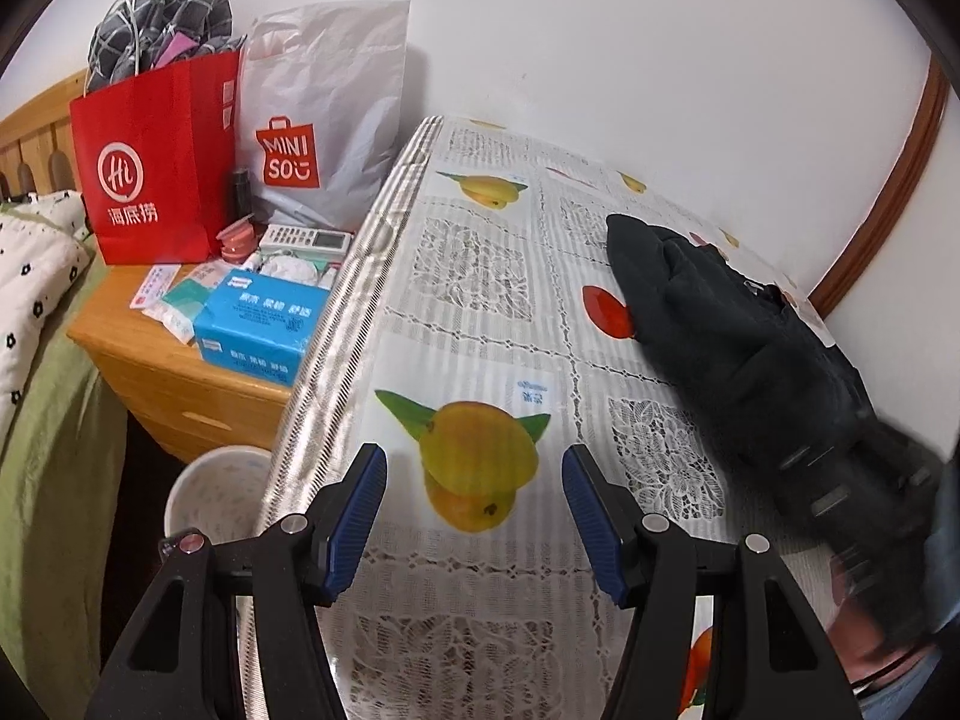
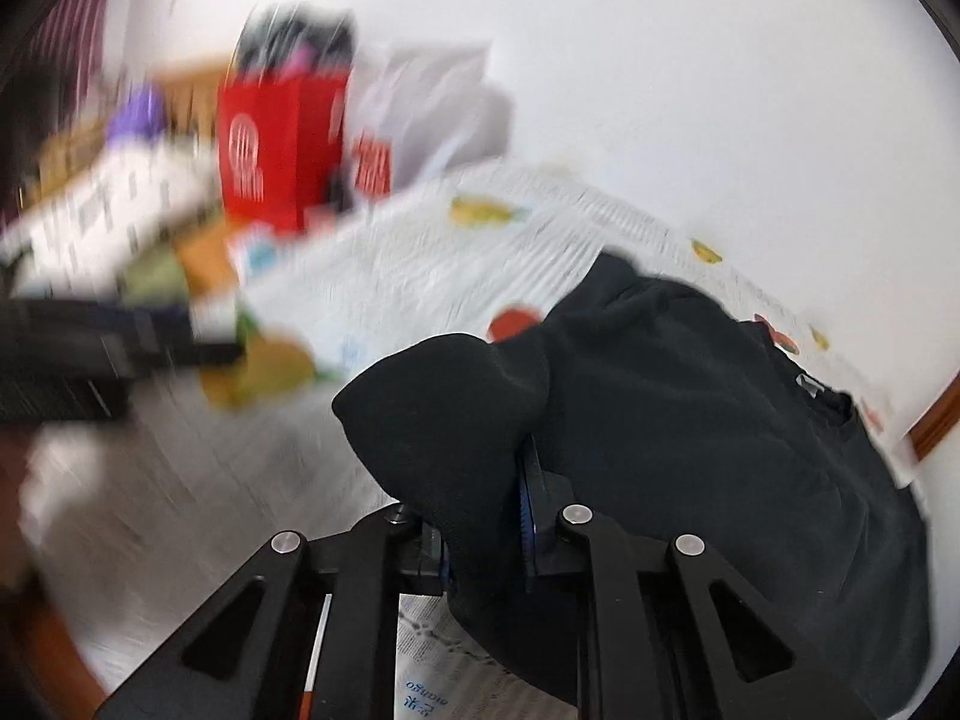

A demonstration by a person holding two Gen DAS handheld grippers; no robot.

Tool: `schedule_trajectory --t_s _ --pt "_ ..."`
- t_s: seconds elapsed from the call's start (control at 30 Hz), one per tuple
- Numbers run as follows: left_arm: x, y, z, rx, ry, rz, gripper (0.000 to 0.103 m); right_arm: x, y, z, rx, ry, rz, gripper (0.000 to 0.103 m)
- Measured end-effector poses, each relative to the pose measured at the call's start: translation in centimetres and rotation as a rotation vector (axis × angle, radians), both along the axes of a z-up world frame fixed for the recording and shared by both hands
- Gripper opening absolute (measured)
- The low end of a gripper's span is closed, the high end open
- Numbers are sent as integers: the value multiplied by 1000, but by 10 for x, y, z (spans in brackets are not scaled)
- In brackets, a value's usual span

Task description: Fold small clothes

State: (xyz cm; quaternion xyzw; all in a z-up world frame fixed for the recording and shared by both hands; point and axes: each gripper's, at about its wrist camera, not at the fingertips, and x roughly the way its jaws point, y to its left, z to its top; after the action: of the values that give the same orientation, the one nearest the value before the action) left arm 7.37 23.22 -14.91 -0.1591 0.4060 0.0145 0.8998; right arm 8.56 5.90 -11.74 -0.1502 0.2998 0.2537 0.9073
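A black garment (image 1: 708,324) lies on the fruit-print tablecloth (image 1: 480,312) near the wall, at the right of the left wrist view. My left gripper (image 1: 474,516) is open and empty, low over the cloth above a printed yellow fruit, left of the garment. My right gripper (image 2: 480,516) is shut on a thick fold of the black garment (image 2: 690,420), which bulges over and hides the fingertips. The right wrist view is blurred by motion. The right gripper's body shows blurred at the right edge of the left wrist view (image 1: 852,480).
A wooden nightstand (image 1: 174,372) left of the table holds a red bag (image 1: 156,156), a grey Miniso bag (image 1: 324,120), a blue tissue pack (image 1: 258,324) and a remote. A white bin (image 1: 216,486) stands below. A bed (image 1: 42,300) is at far left.
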Motion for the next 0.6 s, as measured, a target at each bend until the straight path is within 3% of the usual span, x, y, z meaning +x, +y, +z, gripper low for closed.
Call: schedule_trajectory --t_s 0.13,0.27,0.4,0.6 --pt "6 -18 2 8 -3 -18 58 9 -71 51 256 -25 -77 14" --pt "15 -52 7 10 -22 -81 58 11 -152 72 444 -47 -191 14" --pt "22 -91 13 11 -46 -174 58 14 -228 56 548 -27 -341 14" --pt "28 -166 19 12 -70 -362 60 19 -293 4 528 76 -506 14"
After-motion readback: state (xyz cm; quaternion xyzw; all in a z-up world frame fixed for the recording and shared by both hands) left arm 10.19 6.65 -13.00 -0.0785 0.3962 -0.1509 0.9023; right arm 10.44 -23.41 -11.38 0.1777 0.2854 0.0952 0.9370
